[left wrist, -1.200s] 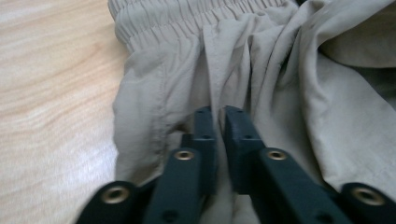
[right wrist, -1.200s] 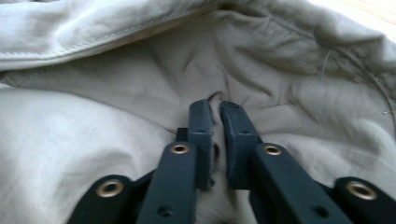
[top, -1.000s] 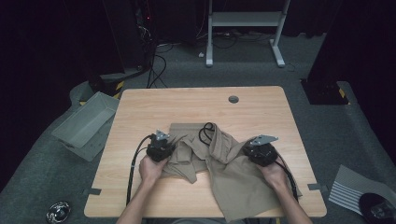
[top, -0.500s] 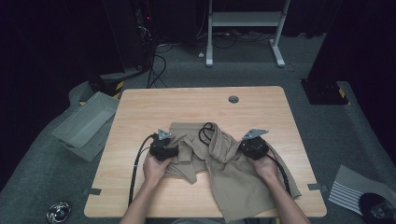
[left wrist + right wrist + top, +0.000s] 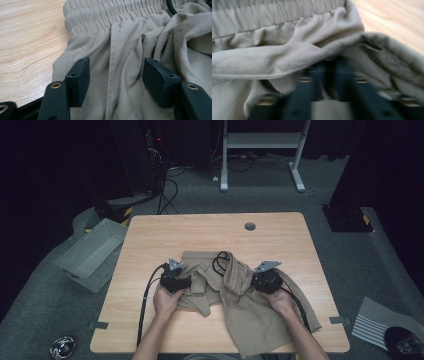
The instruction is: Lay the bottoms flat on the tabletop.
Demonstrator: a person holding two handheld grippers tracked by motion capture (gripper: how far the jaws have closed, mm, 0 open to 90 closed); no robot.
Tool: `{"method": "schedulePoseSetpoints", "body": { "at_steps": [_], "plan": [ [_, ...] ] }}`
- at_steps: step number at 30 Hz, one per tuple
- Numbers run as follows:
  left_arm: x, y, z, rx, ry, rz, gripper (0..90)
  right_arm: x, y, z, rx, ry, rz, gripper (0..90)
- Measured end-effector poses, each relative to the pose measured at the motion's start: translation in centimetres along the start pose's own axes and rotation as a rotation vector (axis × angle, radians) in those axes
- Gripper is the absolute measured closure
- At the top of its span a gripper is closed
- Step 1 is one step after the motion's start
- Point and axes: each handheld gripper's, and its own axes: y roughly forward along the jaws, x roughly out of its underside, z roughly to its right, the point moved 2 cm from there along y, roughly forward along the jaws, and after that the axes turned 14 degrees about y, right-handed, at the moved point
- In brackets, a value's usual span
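Lower centre of the high view: the person's two hands rest on a pair of beige trousers [image 5: 235,295] spread over the near half of the table [image 5: 150,245].

Left gripper [image 5: 115,80]: in the left gripper view its two black jaws stand apart, having just been opening, with a vertical seam fold of the cloth lying loose between them; the pads do not press on it.

Right gripper [image 5: 332,72]: in the right gripper view, which is blurred, the jaws stand together and pinch a folded hem of the trousers, which drapes over and around them.

Beyond both grippers, toward the top of each gripper view, runs the gathered elastic waistband [image 5: 115,12], crossing the frame from side to side; a black drawstring [image 5: 220,261] loops at its middle in the high view.

The garment's long axis appears to run from the waistband at mid-table toward the lower right edge, where a leg overhangs. The right hand [image 5: 282,302] lies on that leg side, so it is judged the nearer for the next pull, while the left hand [image 5: 167,300] must first re-grip.
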Motion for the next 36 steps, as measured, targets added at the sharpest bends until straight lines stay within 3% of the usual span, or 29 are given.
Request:
{"method": "schedulePoseSetpoints", "body": {
  "at_steps": [5,8,12,16,18,22,27,30,32,36],
  "plan": [
    [0.0,0.0,0.0,-0.001,0.0,0.0,38.9,-0.6,-1.2,0.5,0.058,-0.006,0.046,89.0],
    [0.0,0.0,0.0,0.0,0.001,0.0,38.9,-1.2,-2.1,1.6,0.092,0.04,0.086,89.0],
    [0.0,0.0,0.0,0.0,0.001,0.0,38.8,-1.4,-1.8,4.0,0.13,0.144,0.088,88.9],
    [0.0,0.0,0.0,0.0,0.001,0.0,38.5,-0.4,-0.1,6.4,0.126,0.292,0.052,88.1],
    [0.0,0.0,0.0,0.0,0.001,0.0,38.3,-0.2,0.0,6.9,0.117,0.348,0.063,80.1],
    [0.0,0.0,0.0,-0.001,0.001,-0.001,38.1,0.2,-1.6,5.3,0.148,0.275,0.101,62.0],
    [0.0,0.0,0.0,-0.005,0.0,-0.002,37.6,1.9,-4.1,3.7,0.164,0.199,0.135,56.5],
    [0.0,0.0,0.0,-0.006,0.0,-0.002,37.3,3.0,-5.5,2.5,0.148,0.162,0.146,56.4],
    [0.0,0.0,0.0,-0.007,0.0,-0.003,37.1,3.5,-6.1,1.4,0.111,0.151,0.156,56.1],
    [0.0,0.0,0.0,-0.007,0.0,-0.003,37.0,3.2,-5.3,-0.1,0.063,0.116,0.134,55.2]
  ]
}}
